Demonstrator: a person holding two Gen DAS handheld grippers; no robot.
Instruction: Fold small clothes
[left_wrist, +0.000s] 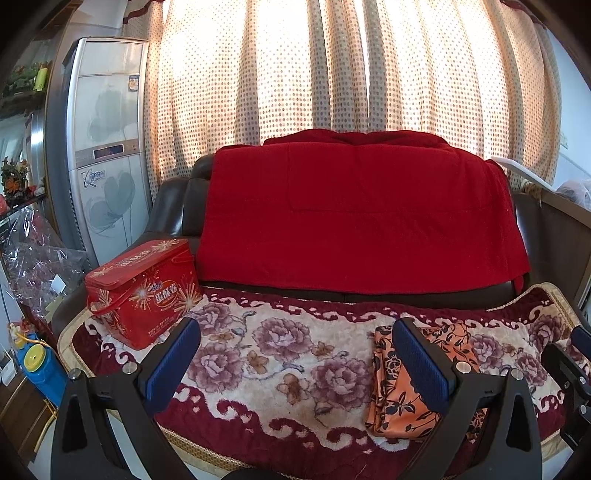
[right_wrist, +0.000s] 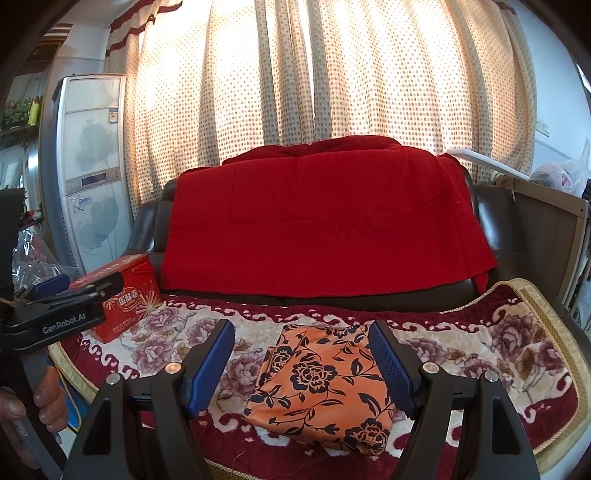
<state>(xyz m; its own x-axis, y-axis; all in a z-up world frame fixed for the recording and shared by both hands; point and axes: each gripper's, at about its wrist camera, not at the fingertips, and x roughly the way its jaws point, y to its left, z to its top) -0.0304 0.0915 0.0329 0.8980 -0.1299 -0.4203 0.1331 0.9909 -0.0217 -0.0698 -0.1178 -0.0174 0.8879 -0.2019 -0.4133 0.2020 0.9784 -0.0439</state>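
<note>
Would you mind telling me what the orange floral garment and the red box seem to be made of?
Orange floral garment: thin, smooth woven fabric, probably synthetic; soft folds, slight sheen. Red box: likely printed tin; glossy surface, crisp lid rim, though coated card is possible.

Smooth printed cloth garment (right_wrist: 325, 387), plush floral seat cover (right_wrist: 480, 354), glossy tin box (left_wrist: 142, 291)

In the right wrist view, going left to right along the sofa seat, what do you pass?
Left gripper → red tin box → orange floral garment, lying folded between the open right gripper's fingers.
</note>
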